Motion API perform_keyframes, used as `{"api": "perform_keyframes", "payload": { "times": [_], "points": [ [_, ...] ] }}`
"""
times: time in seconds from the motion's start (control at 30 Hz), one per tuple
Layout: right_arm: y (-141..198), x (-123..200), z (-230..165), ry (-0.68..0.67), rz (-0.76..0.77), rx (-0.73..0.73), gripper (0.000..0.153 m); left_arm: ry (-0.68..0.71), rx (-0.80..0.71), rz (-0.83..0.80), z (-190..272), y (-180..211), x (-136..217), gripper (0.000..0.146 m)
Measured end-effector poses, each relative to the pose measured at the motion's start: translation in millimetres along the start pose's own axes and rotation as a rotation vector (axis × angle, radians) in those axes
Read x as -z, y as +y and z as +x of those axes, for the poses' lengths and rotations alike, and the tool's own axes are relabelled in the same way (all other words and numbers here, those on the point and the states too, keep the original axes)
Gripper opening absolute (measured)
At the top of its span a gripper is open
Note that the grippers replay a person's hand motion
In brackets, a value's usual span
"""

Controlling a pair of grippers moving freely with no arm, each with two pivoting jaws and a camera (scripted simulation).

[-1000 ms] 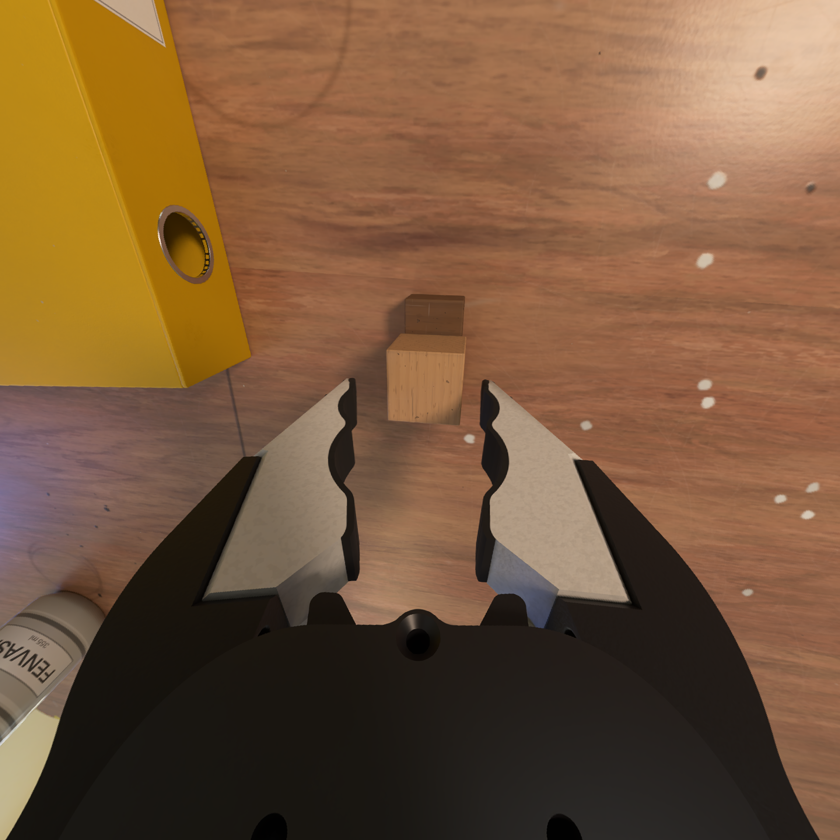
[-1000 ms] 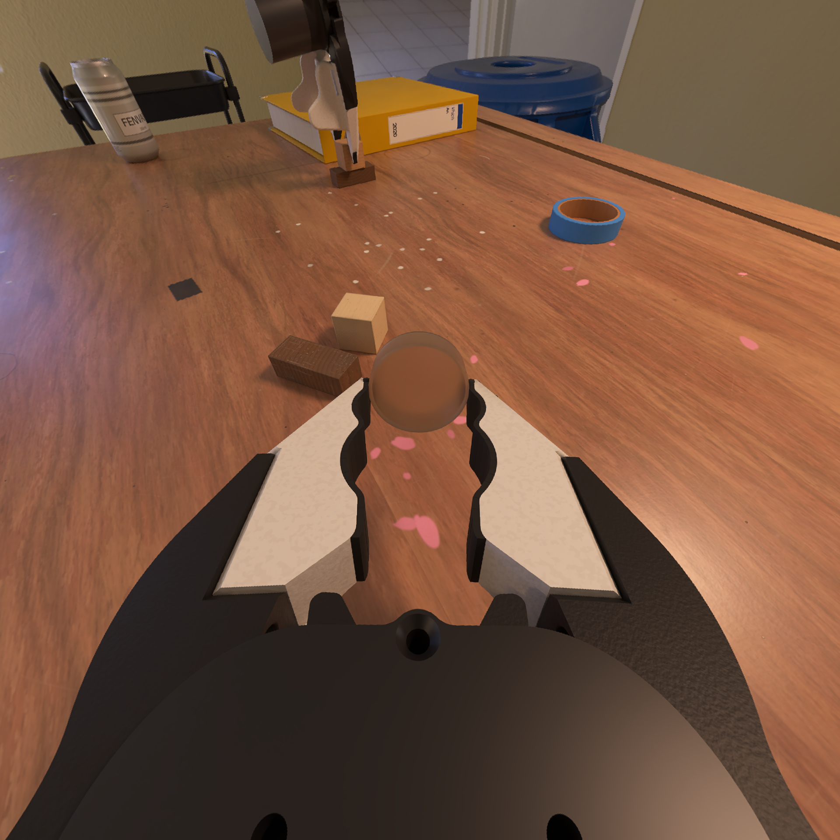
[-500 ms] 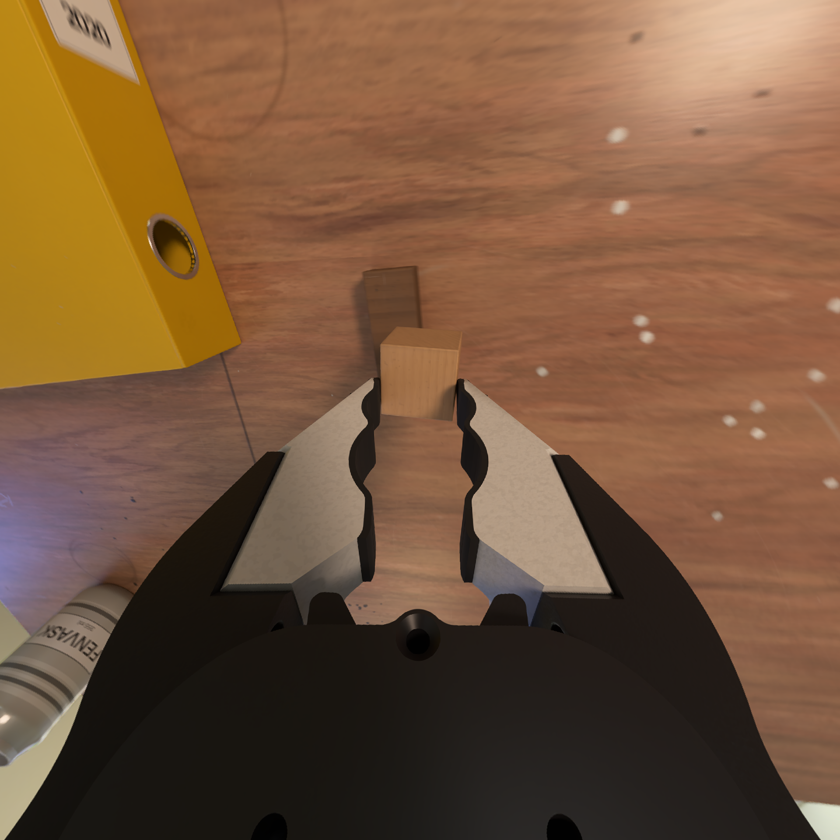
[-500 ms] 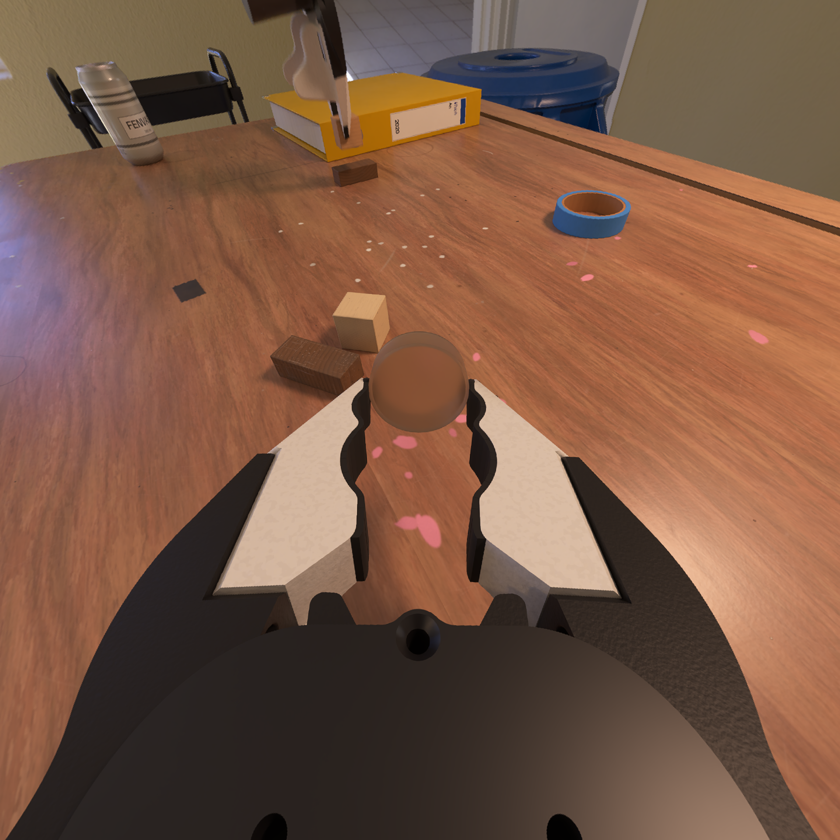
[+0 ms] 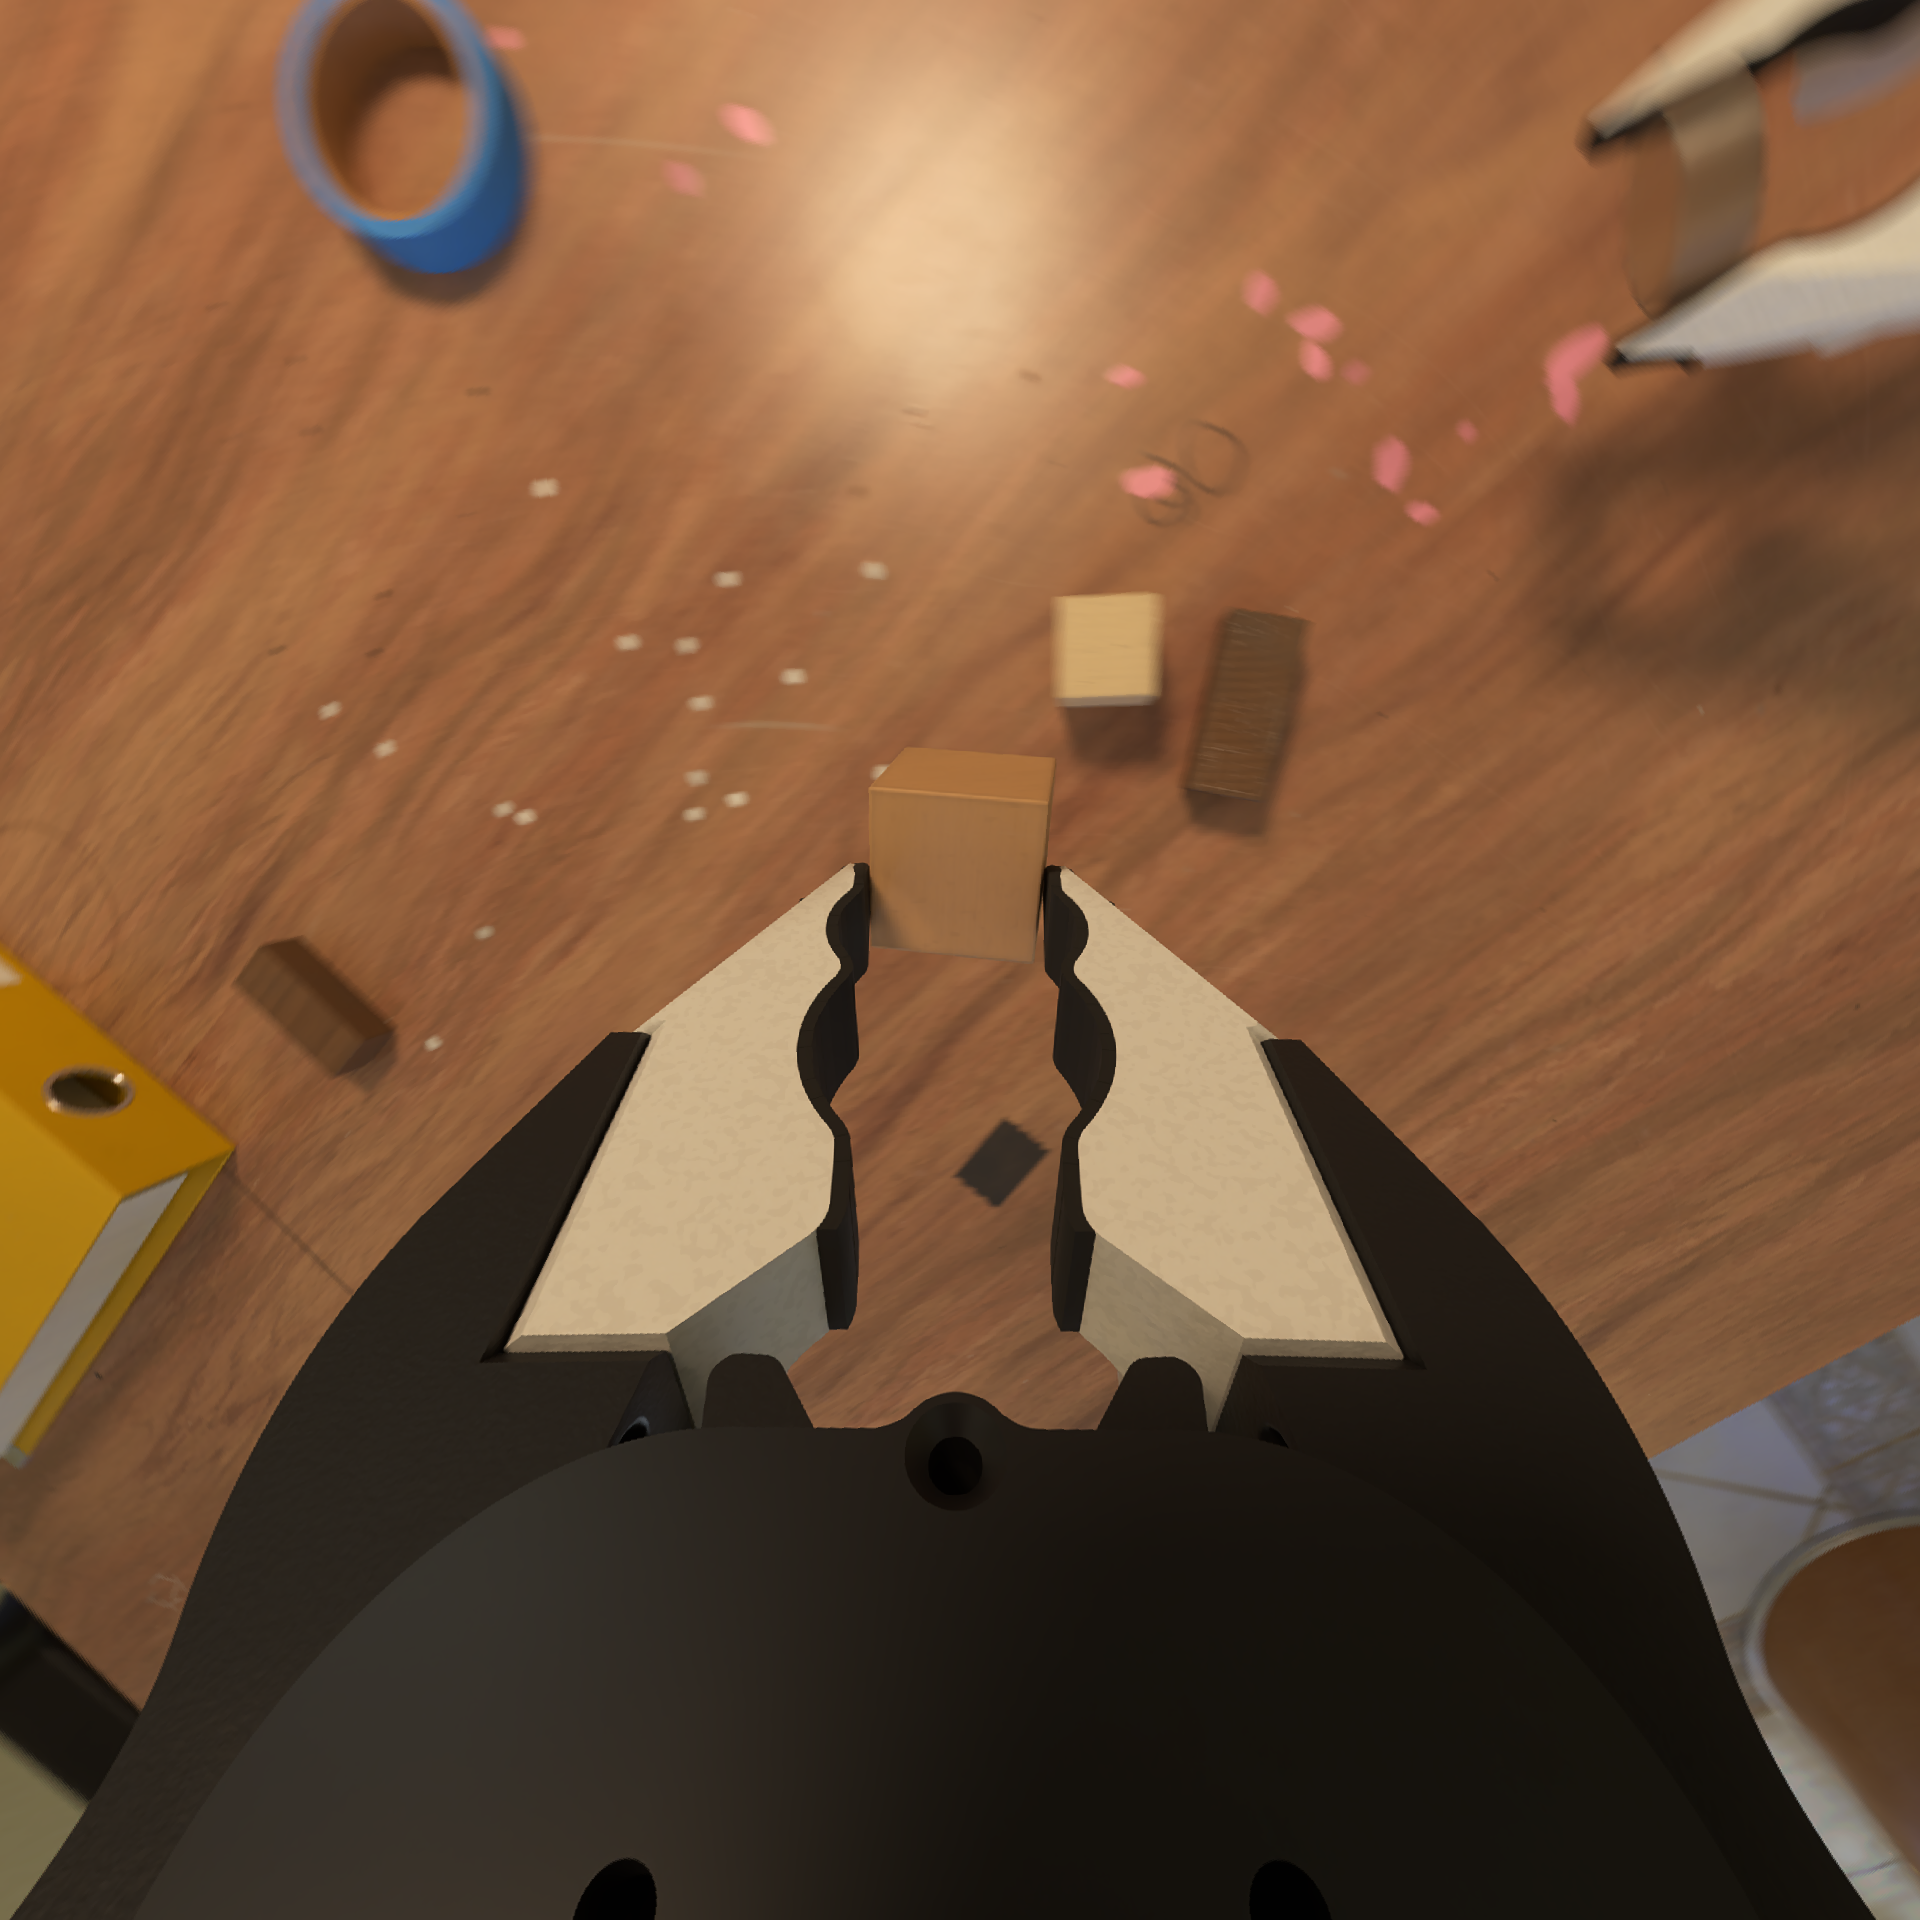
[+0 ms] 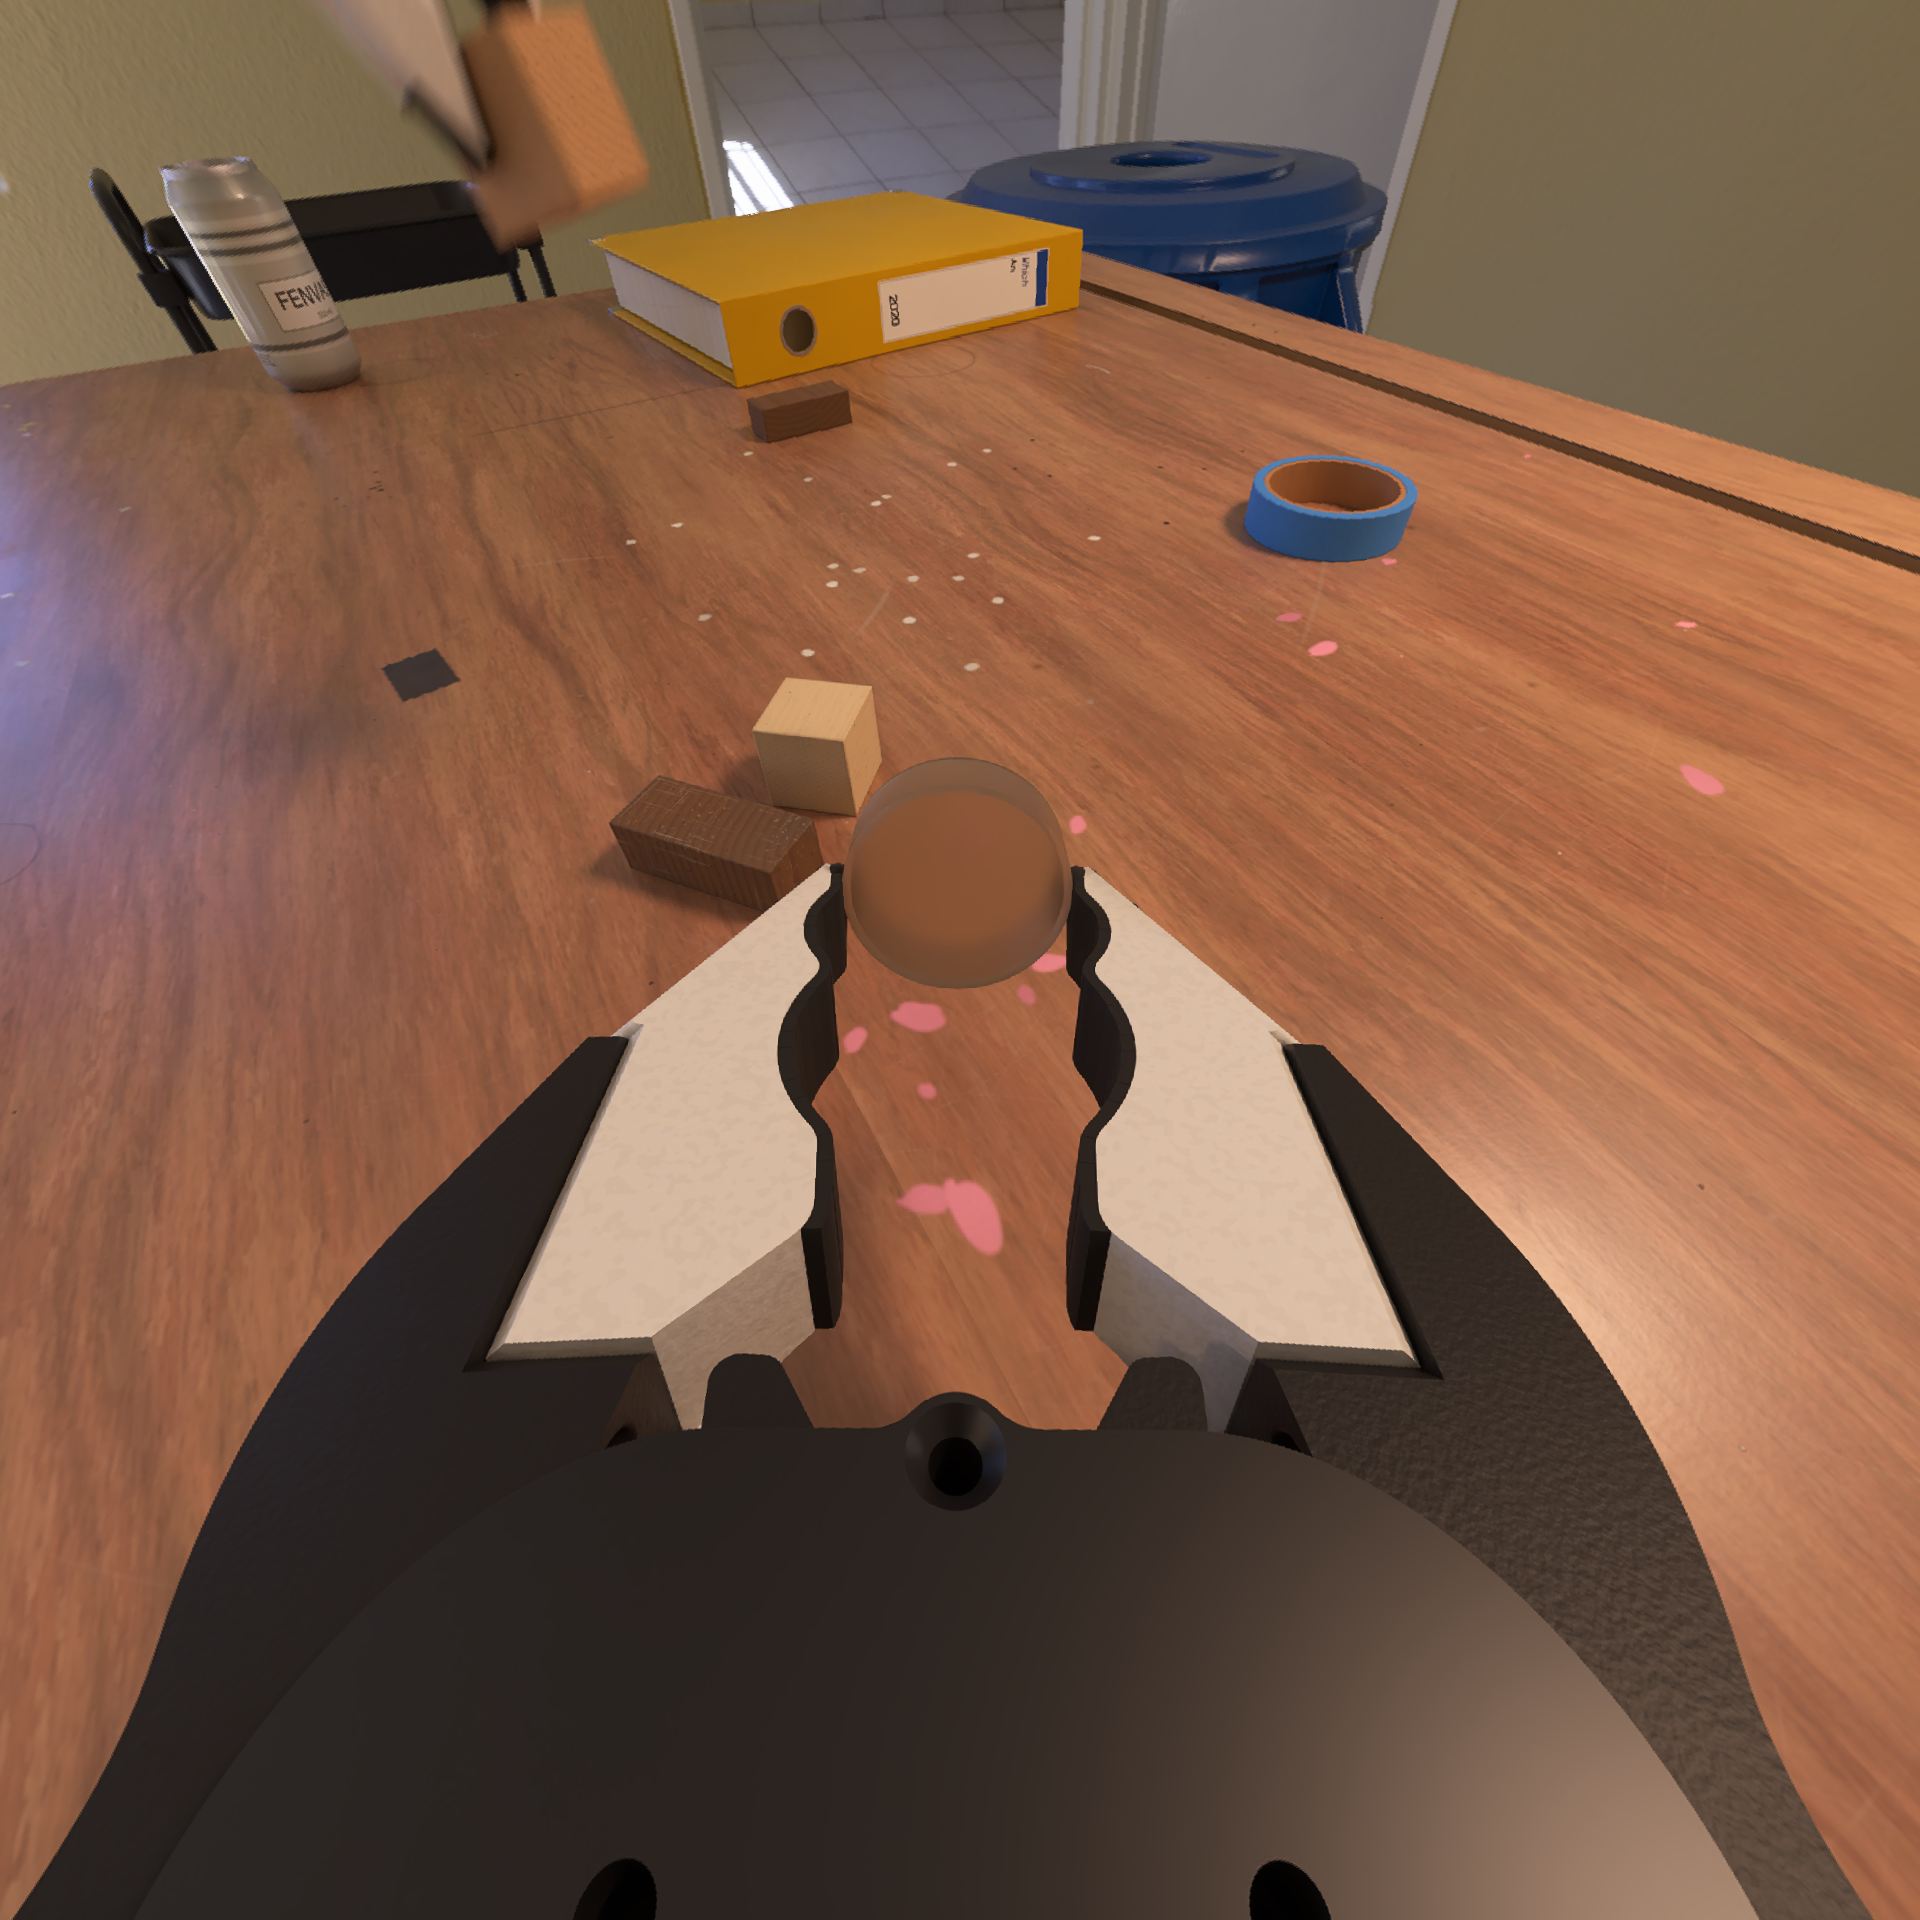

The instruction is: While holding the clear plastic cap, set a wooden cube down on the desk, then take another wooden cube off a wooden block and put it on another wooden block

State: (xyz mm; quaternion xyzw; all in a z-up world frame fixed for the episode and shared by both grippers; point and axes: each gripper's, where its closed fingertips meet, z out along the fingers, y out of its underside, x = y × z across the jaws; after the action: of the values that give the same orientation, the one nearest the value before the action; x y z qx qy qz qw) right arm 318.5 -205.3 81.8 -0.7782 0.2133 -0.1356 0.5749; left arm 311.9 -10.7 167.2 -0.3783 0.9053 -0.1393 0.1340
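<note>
My left gripper [image 5: 953, 883] is shut on a tan wooden cube [image 5: 956, 852] and holds it high above the desk; that cube shows blurred at the top left of the right wrist view [image 6: 556, 114]. My right gripper [image 6: 954, 883] is shut on the clear plastic cap [image 6: 954, 871], just above the desk. A pale wooden cube [image 6: 816, 743] lies on the desk next to a dark ribbed wooden block [image 6: 712, 840]; both show in the left wrist view, cube [image 5: 1107, 649] and block [image 5: 1247, 717]. A second dark wooden block [image 6: 800, 410] lies bare near the binder, also in the left wrist view [image 5: 312, 1003].
A yellow binder [image 6: 862, 281] lies at the desk's far side, a grey bottle [image 6: 265, 275] to its left. A blue tape roll [image 6: 1330, 507] lies at the right. A small black square [image 6: 421, 673] is on the desk. A blue bin [image 6: 1174, 208] stands beyond the desk.
My left gripper closed on the cube, lifted it off the dark block by the binder and carried it up and toward the right gripper. The right gripper has held still with the cap.
</note>
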Motion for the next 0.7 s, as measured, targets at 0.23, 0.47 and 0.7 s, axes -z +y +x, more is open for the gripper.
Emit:
{"api": "perform_keyframes", "payload": {
  "times": [0.23, 0.47, 0.7],
  "points": [
    [-0.3, 0.3, -1.0, 0.012, 0.002, 0.022, 0.042, -0.051, -0.158, -0.140, 93.6, 9.2, -81.6, 0.033],
    [-0.2, 0.2, -1.5, 0.007, 0.002, 0.022, 0.042, -0.118, -0.145, -0.163, 99.7, 12.5, -113.5, 0.033],
    [0.0, -0.1, -1.7, 0.004, 0.000, 0.022, 0.042, -0.187, -0.172, -0.135, 97.5, 7.9, -119.8, 0.034]
  ]
}}
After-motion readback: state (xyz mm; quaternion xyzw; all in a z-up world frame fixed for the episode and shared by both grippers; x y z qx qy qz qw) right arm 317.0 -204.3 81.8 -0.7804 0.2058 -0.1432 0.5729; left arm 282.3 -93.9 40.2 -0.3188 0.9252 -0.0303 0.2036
